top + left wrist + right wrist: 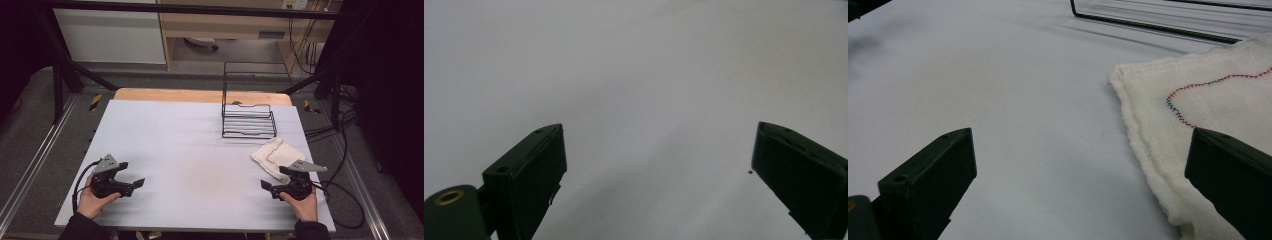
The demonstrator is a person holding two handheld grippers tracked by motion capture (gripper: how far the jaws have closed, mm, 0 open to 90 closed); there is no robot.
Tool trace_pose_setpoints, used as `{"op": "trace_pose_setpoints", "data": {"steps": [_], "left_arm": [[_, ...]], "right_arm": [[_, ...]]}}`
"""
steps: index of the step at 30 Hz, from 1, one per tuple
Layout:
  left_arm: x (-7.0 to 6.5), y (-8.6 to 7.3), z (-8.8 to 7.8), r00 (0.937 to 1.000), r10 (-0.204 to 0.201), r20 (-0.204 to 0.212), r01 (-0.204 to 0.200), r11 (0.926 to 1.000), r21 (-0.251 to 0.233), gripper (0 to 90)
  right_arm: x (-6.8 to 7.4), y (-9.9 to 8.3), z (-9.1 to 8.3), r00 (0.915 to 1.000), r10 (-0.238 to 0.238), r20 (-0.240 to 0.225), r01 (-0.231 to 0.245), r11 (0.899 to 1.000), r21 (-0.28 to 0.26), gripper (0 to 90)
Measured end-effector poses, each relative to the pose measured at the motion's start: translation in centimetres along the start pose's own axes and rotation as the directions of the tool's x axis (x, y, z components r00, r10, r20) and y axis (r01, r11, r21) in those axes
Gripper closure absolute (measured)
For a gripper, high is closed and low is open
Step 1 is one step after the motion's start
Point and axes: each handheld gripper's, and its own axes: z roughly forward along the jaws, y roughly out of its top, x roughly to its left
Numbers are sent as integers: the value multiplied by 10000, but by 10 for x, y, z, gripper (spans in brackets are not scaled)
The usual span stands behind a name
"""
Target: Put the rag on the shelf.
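Nearest the person, the left gripper rests low over the left part of the white table, its jaws spread wide with nothing but bare tabletop between them. Across from it, the right gripper sits at the table's right side, jaws likewise wide apart and holding nothing. Just beyond and to the right of that gripper lies a folded white cloth, flat on the table, its near corner already beside the right jaw in the right gripper view. The cloth runs diagonally, from near the gripper away toward the wire rack standing behind it. The right hand is plainly the nearer one; the left is well apart from the cloth.
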Motion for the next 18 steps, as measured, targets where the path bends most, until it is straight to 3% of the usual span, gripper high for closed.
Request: {"op": "trace_pose_setpoints", "data": {"steps": [12, 15, 18], "left_arm": [[1, -2, -1, 10000, -40, -6, 40, 10000, 27, 79], [2, -2, -1, 9999, -113, -33, 113, 9999, 8, 85], [2, -2, -1, 9999, -141, -20, 141, 9999, -4, 88]], "right_arm": [[-1, 0, 3, 9993, -169, 333, 165, 9998, 128, 38], [-2, 2, 5, 9982, -118, 581, 110, 9998, 149, 87], [-4, 4, 7, 9950, -390, 924, 380, 9992, 119, 153]]}}
